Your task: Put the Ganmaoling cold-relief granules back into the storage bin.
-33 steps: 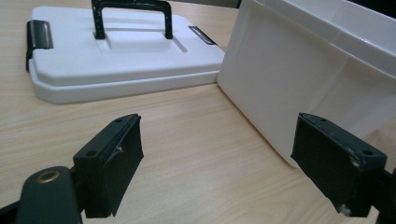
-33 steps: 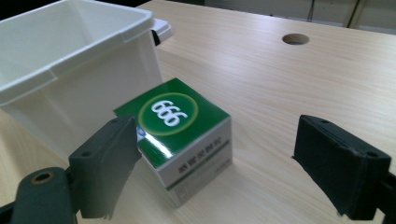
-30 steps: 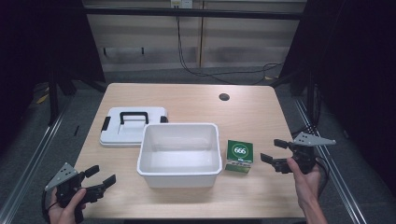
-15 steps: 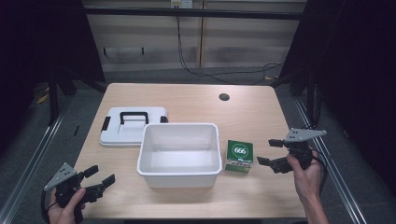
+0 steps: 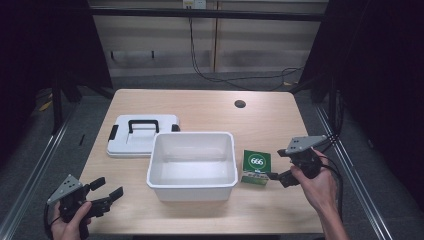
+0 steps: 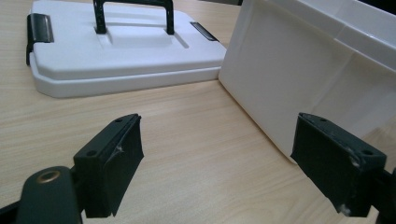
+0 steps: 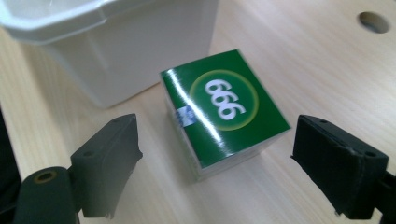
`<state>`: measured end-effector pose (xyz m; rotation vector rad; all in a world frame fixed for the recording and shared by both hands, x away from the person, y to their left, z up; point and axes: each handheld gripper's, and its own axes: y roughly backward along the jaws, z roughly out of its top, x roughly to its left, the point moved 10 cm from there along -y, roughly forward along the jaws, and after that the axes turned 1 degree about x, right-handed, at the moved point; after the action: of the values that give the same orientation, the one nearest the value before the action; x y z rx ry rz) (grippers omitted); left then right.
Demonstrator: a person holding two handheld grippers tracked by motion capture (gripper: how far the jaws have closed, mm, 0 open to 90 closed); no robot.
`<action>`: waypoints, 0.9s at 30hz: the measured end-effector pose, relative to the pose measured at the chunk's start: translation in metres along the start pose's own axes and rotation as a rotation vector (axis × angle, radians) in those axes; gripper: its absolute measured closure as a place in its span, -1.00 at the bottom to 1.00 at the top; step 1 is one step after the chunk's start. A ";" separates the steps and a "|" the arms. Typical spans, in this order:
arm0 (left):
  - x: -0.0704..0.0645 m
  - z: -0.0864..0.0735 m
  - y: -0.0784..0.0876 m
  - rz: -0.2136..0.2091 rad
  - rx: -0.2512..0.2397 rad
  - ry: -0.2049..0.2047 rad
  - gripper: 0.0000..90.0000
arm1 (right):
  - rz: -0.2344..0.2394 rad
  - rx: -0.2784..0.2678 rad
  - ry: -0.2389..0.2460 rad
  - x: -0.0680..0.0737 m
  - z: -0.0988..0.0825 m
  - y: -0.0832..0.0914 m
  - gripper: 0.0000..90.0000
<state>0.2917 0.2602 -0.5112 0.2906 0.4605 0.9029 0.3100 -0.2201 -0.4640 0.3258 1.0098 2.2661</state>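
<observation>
Nothing is seen to be packed yet: the green box (image 7: 224, 112) stands on the table between the spread jaws of the right gripper (image 7: 215, 168), ungripped, while the left gripper (image 6: 215, 163) is held apart, empty, beside the empty white bin (image 5: 192, 165).

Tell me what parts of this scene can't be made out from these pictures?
- Small print on the green box: too blurred in the right gripper view.
- White tub floor nearest the person: hidden by its front wall, high view.
- White lid far edge: cut off by the frame, left gripper view.
</observation>
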 end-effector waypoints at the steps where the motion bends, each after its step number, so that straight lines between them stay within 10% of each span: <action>1: 0.000 0.000 0.000 0.000 0.000 0.003 -0.65 | 0.012 0.015 0.012 0.003 0.000 -0.002 -0.68; 27: 0.000 0.000 0.000 -0.003 0.000 0.006 -0.65 | 0.139 0.316 0.217 0.004 0.032 -0.039 -0.70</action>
<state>0.2915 0.2598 -0.5113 0.2868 0.4661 0.9008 0.3385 -0.1792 -0.4714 0.2935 1.5065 2.2983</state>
